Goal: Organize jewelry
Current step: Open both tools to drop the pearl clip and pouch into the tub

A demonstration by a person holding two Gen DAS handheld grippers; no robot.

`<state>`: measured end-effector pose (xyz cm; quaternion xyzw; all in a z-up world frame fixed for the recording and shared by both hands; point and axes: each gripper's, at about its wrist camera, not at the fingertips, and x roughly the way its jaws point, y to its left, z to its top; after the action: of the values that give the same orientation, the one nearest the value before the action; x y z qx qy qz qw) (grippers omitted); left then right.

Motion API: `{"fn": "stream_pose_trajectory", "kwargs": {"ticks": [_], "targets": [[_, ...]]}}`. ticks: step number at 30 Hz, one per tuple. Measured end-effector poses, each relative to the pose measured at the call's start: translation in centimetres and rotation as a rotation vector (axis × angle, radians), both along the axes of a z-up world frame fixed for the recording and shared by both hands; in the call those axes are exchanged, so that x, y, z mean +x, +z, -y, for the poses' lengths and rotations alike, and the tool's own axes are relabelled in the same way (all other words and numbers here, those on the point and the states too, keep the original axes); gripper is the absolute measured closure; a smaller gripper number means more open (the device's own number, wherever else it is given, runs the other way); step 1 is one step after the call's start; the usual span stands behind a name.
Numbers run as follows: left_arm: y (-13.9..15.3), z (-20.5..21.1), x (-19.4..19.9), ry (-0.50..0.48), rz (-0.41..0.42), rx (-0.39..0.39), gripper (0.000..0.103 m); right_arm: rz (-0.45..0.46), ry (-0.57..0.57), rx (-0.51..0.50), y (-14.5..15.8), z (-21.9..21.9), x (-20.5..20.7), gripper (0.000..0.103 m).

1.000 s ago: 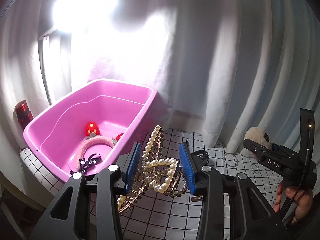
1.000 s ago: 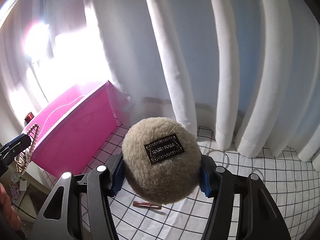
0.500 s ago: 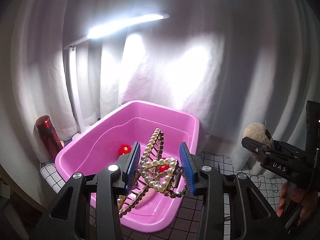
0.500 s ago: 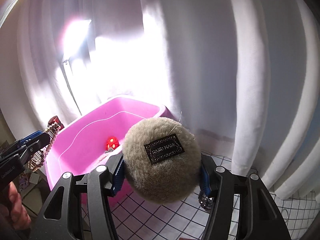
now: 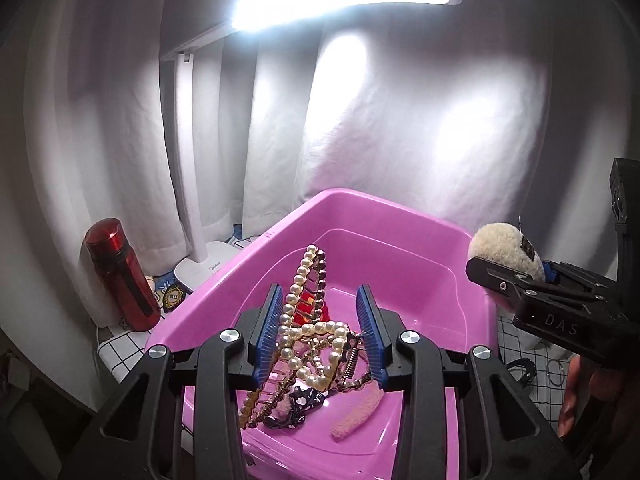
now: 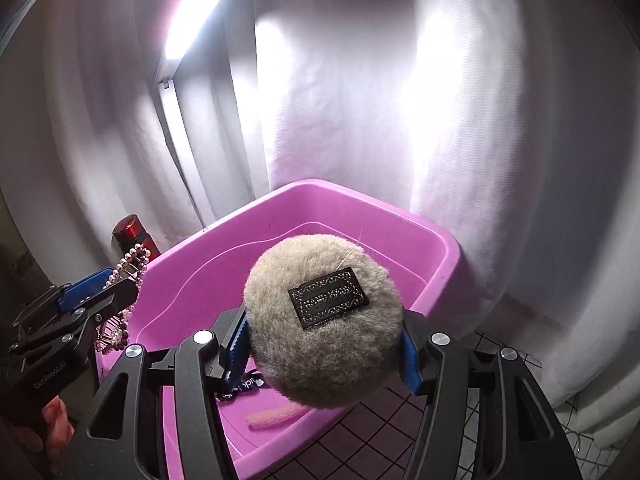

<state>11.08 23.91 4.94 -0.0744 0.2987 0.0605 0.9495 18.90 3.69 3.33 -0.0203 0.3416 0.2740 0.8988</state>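
Curtain: white pleated fabric curtain [image 5: 420, 128] hangs behind everything, brightly lit in patches.
Tub: pink rectangular plastic tub [image 5: 400, 216] sits on a white black-gridded cloth [image 5: 532, 364]; a pink fuzzy headband [image 5: 356, 412] and a dark printed ribbon [image 5: 300, 400] lie on its floor.
Lamp: white desk lamp with a glowing light bar [image 5: 344, 0] stands just left of the tub.
Bottle: red translucent bottle [image 5: 120, 276] stands upright beside the lamp base.
Right gripper: black tool with blue pads [image 6: 324, 340] squeezes a beige fluffy round pom-pom with a black label [image 6: 320, 320], held above the tub's near right side.
Left gripper: black tool with blue pads [image 5: 322, 336] clamps a gold claw clip edged with pearls [image 5: 308, 332], held tilted over the tub's near end.
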Motion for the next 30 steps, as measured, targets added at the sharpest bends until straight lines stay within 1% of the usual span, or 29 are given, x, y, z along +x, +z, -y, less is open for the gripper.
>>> {"fn": "stream_pose_trajectory", "kwargs": {"ticks": [6,13,15,17,18,20,21,22,24,25,28,30], "targets": [[-1.8,-1.0,2.2,0.0,-0.058,-0.013,0.066,-0.05,0.02,-0.056,-1.5,-3.4,2.2,0.046],[-3.6,-1.5,3.7,0.016,-0.142,-0.024,0.066,-0.087,0.012,-0.103,-2.9,-5.1,3.8,0.046],[-3.5,-1.7,3.6,0.012,-0.133,-0.031,0.066,-0.095,0.004,-0.115,-3.2,-5.3,4.1,0.045],[-3.2,-1.8,3.7,0.025,-0.125,-0.006,0.064,-0.104,-0.01,-0.124,-3.3,-5.3,4.3,0.044],[-3.1,-1.9,3.8,0.021,-0.124,-0.007,0.062,-0.112,-0.012,-0.124,-3.5,-5.4,4.4,0.042],[-3.1,-2.2,3.8,0.029,-0.125,-0.011,0.051,-0.113,-0.02,-0.133,-3.7,-5.5,4.4,0.039],[-3.1,-2.3,3.7,0.035,-0.123,-0.014,0.04,-0.111,-0.023,-0.138,-3.7,-5.5,4.4,0.038],[-3.0,-2.4,3.6,0.041,-0.116,-0.017,0.036,-0.108,-0.027,-0.142,-3.7,-5.5,4.4,0.037],[-3.0,-2.6,3.5,0.046,-0.112,-0.019,0.035,-0.097,-0.038,-0.149,-3.6,-5.4,4.3,0.031],[-3.0,-2.6,3.5,0.049,-0.115,-0.017,0.032,-0.094,-0.042,-0.154,-3.5,-5.4,4.3,0.03],[-3.0,-2.7,3.4,0.055,-0.115,-0.029,0.028,-0.091,-0.046,-0.17,-3.3,-5.4,4.3,0.03],[-3.0,-2.8,3.2,0.06,-0.112,-0.029,0.027,-0.09,-0.046,-0.178,-3.3,-5.4,4.1,0.028]]}}
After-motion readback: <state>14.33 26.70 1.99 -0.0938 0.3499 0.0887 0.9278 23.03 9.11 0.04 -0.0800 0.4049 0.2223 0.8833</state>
